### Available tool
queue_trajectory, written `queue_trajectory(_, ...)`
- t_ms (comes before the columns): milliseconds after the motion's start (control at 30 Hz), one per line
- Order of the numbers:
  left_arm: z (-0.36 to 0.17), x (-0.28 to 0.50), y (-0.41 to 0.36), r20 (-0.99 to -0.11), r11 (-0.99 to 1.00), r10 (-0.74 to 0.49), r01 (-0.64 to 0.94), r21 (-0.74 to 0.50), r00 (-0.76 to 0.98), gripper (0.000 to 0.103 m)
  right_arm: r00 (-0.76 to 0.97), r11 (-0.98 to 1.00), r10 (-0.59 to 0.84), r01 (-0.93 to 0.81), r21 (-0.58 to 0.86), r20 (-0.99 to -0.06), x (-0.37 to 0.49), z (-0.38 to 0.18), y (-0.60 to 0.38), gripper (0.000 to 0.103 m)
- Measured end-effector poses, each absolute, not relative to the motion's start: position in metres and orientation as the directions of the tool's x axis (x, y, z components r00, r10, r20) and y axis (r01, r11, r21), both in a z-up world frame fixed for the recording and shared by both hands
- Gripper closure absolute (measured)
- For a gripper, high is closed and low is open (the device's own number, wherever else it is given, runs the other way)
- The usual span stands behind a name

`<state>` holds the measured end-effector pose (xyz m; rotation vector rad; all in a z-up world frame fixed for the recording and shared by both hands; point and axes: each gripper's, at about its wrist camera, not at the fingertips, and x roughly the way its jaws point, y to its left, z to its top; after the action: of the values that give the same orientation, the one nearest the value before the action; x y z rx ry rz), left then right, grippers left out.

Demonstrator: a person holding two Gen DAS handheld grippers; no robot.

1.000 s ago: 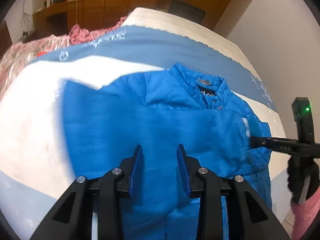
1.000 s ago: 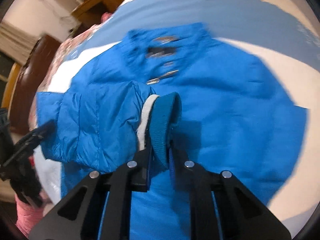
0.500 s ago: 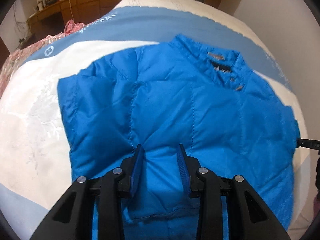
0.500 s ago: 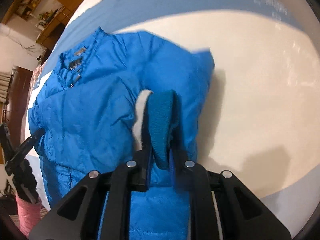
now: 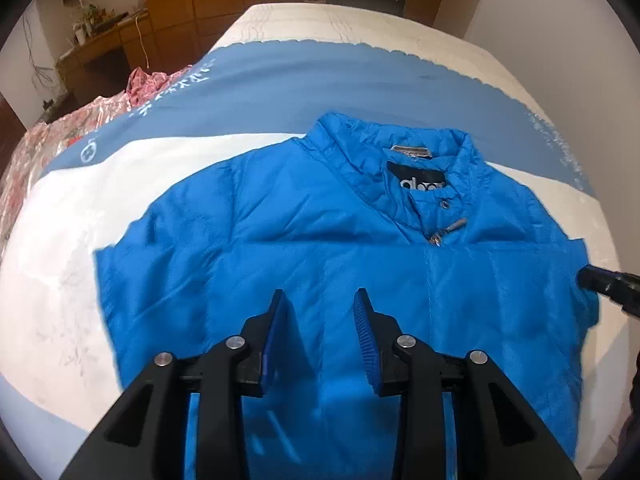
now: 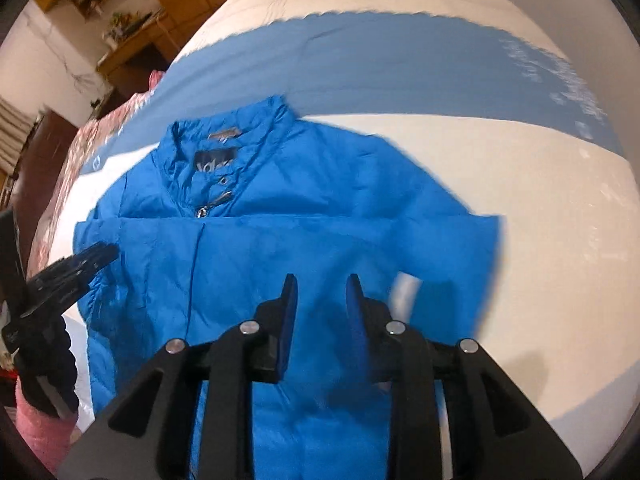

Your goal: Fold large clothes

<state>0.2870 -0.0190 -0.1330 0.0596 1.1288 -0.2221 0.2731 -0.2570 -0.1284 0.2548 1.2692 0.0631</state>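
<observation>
A bright blue padded jacket [image 5: 320, 264] lies front up on the bed, collar and black label at the far end, both sleeves folded across its body. It also shows in the right wrist view [image 6: 280, 232]. My left gripper [image 5: 320, 308] is open and empty, just above the jacket's lower middle. My right gripper [image 6: 320, 292] is open and empty over the folded right sleeve, whose white-lined cuff [image 6: 404, 292] lies beside its right finger. The right gripper's tip shows at the jacket's right edge in the left wrist view [image 5: 608, 284].
The bed has a white and blue cover [image 5: 280, 80]. Pink patterned cloth [image 5: 48, 140] lies along its left side. Wooden cabinets and a desk [image 5: 104, 52] stand beyond the bed. A white wall is on the right.
My right gripper carried the sleeve cuff across the jacket, let it go and opened. The sleeve now lies folded on the body. My left gripper stayed open and shifted over the jacket.
</observation>
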Motion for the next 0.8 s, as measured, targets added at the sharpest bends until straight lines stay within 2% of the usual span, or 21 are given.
queue_trajectory(100,-0.150,0.296,-0.024,-0.912,0.977,-0.122,0.211,-0.040,0.392,0.067,0.244,0.974,0.146,0.132,0.182,-0.959,0.284,-0.162,-0.259,0.082)
queue_trajectory(167,-0.160,0.298,-0.024,-0.907,0.972,-0.120,0.234,-0.024,0.404,0.066,0.234,0.959,0.195,0.157,0.235,-0.953,0.284,-0.182,-0.266,0.083)
queue_trajectory(333,-0.154,0.300,-0.022,-0.910,0.977,-0.122,0.212,-0.038,0.397,0.066,0.237,0.961,0.185,0.160,0.226,-0.954,0.285,-0.173,-0.265,0.084)
queue_trajectory(367,-0.149,0.298,-0.019,-0.909,0.979,-0.123,0.198,-0.046,0.399,0.066,0.257,0.956,0.203,0.156,0.248,-0.945,0.280,-0.163,-0.264,0.079)
queue_trajectory(567,-0.113,0.243,-0.018,-0.869,0.969,-0.194,0.228,-0.097,0.454,0.067,0.319,0.959,0.248,0.051,0.278,-0.915,0.241,-0.127,-0.239,0.078)
queue_trajectory(667,-0.128,0.229,-0.028,-0.891,0.961,-0.210,0.251,-0.113,0.403,0.067,0.282,0.966,0.235,0.042,0.257,-0.930,0.232,-0.144,-0.228,0.078)
queue_trajectory(800,-0.160,0.226,-0.036,-0.909,0.961,-0.168,0.268,-0.065,0.381,0.066,0.241,0.964,0.234,0.072,0.257,-0.942,0.234,-0.180,-0.221,0.080)
